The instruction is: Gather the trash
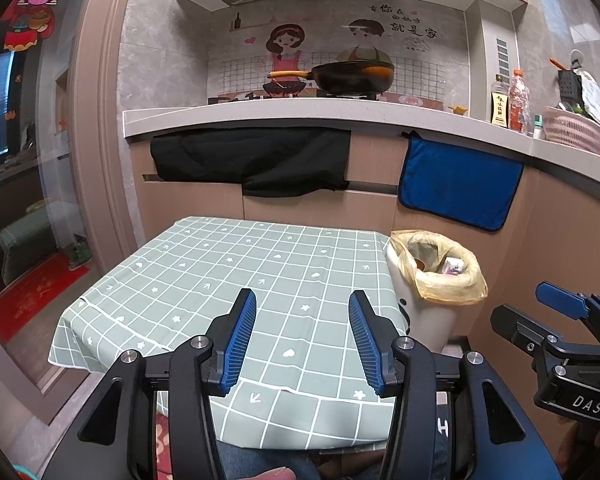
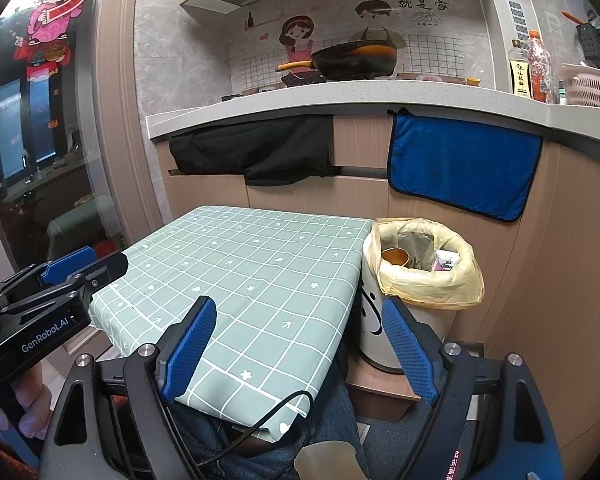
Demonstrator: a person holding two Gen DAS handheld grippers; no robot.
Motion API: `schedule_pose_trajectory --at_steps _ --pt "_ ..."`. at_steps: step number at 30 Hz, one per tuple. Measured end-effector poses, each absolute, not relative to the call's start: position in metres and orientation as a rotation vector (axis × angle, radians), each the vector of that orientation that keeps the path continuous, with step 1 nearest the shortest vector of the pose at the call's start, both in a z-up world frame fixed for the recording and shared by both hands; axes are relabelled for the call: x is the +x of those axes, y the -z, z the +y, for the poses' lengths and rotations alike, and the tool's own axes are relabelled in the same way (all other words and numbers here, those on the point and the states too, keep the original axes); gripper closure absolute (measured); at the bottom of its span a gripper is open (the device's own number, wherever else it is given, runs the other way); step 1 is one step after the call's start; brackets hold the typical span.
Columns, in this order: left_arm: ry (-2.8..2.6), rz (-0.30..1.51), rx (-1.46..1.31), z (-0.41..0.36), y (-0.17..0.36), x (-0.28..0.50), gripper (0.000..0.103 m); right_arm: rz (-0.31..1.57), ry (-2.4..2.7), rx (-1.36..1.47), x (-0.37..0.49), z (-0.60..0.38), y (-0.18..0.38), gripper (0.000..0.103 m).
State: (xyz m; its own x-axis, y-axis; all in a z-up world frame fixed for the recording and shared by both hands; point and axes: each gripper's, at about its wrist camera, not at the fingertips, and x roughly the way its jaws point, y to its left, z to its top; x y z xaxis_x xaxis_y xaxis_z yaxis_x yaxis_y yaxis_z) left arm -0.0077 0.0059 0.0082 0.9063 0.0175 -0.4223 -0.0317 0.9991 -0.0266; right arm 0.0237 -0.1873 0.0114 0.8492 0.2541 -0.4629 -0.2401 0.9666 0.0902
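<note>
Your desk (image 1: 204, 272), draped in a green checked cloth, sits beside the white bin with a yellow bag liner (image 2: 428, 280), which holds a pink-white carton (image 2: 446, 261). Your left gripper (image 1: 302, 340) and right gripper (image 2: 300, 350) hover with fingers spread, empty.

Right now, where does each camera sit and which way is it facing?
Left wrist: on the left gripper, looking forward and slightly down over the green checked table toward the kitchen counter; its open blue fingers show, with the right gripper at the right edge.
Right wrist: on the right gripper, facing the same way, further right; its open fingers, the left gripper and jeans show.
Shared: table, lined trash bin, blue towel, frying pan.
</note>
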Motion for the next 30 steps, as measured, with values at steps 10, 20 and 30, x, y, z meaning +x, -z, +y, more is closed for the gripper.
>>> schedule_pose_trajectory --at_steps 10,20,30 --pt "-0.006 0.44 -0.024 0.0086 -0.0064 -0.0066 0.054 0.488 -0.259 0.033 0.0223 -0.1888 -0.0115 0.02" --pt "0.02 0.447 -0.029 0.0137 -0.005 -0.0048 0.054 0.487 -0.257 0.033 0.0218 -0.1891 -0.0114 0.02" --pt "0.03 0.459 -0.033 0.014 -0.0041 -0.0029 0.054 0.488 -0.259 0.033 0.0208 -0.1901 -0.0112 0.02"
